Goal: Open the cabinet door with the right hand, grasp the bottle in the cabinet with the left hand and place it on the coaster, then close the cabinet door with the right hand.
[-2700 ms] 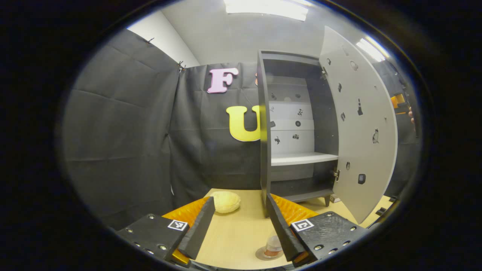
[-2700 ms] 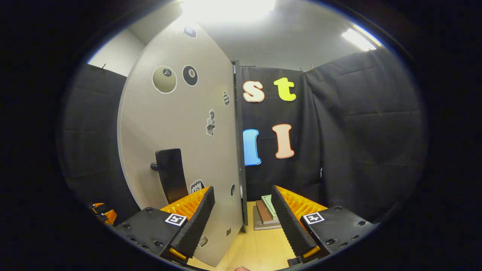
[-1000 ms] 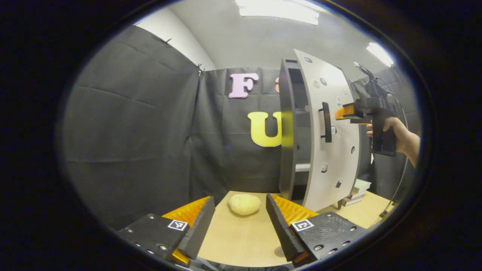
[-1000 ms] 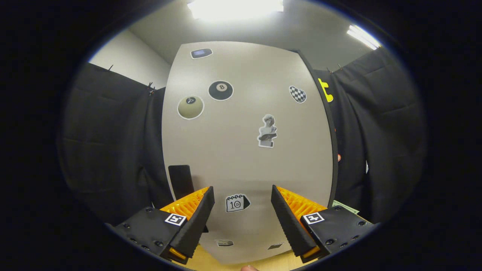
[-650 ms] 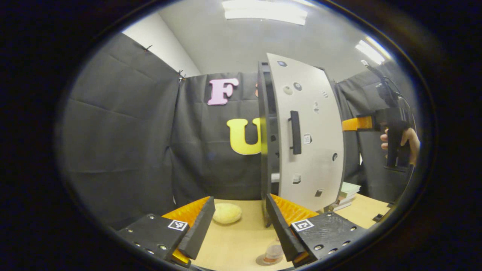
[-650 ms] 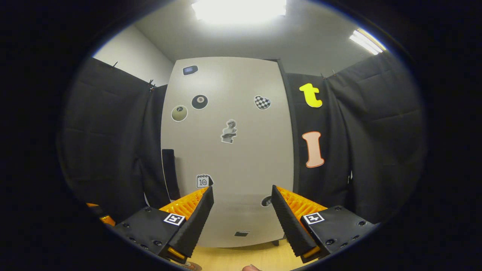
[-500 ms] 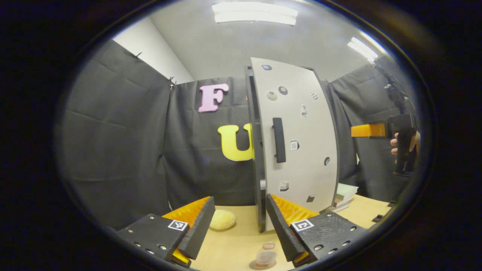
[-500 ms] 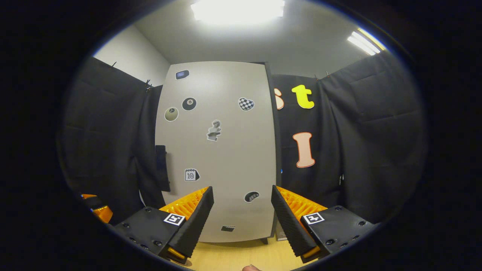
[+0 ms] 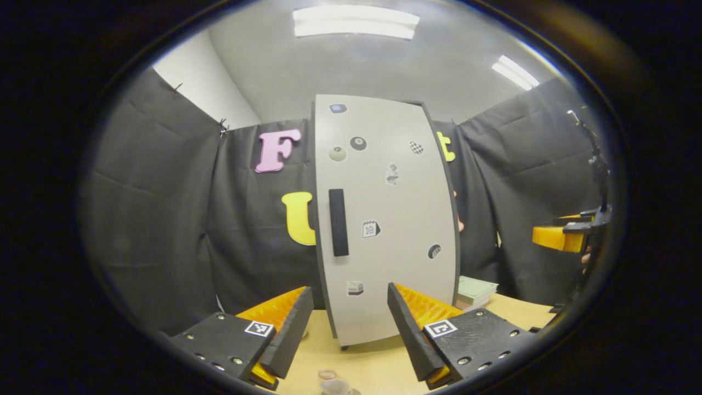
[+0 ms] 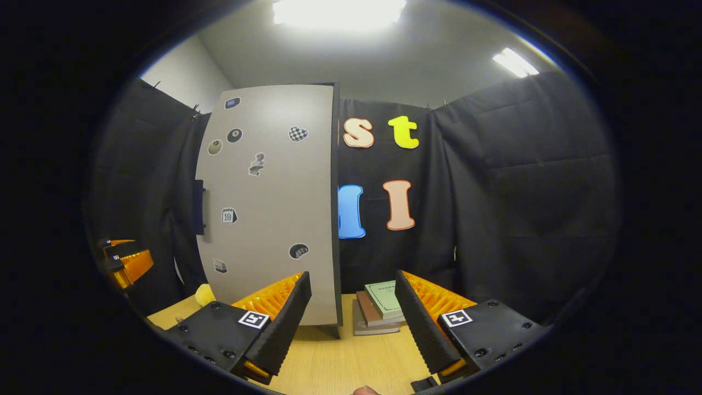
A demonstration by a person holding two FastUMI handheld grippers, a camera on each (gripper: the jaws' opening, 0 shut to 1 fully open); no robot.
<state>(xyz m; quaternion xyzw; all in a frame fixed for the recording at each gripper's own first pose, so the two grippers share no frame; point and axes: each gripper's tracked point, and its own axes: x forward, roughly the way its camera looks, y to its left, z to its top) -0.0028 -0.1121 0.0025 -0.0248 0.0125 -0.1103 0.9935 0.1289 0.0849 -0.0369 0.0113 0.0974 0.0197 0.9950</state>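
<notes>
The grey cabinet door (image 9: 384,219) with stickers stands shut, its black handle (image 9: 338,222) on the left side. The top of the small clear bottle (image 9: 330,381) shows on the wooden table at the lower edge, below and between my left gripper's fingers; its base is cut off. My left gripper (image 9: 345,323) is open and holds nothing. My right gripper (image 10: 354,318) is open too, back from the shut door (image 10: 269,203) and clear of the handle (image 10: 198,207). The right gripper (image 9: 559,237) also appears at the far right of the left gripper view.
A stack of books (image 10: 381,307) lies on the table right of the cabinet, also seen as books (image 9: 474,291). A yellow lump (image 10: 204,294) sits left of the cabinet. The left gripper (image 10: 123,260) shows at the left edge.
The cabinet door has swung from wide open to shut. My right gripper pushed it, then drew back and to the right. The left gripper stayed open above the bottle.
</notes>
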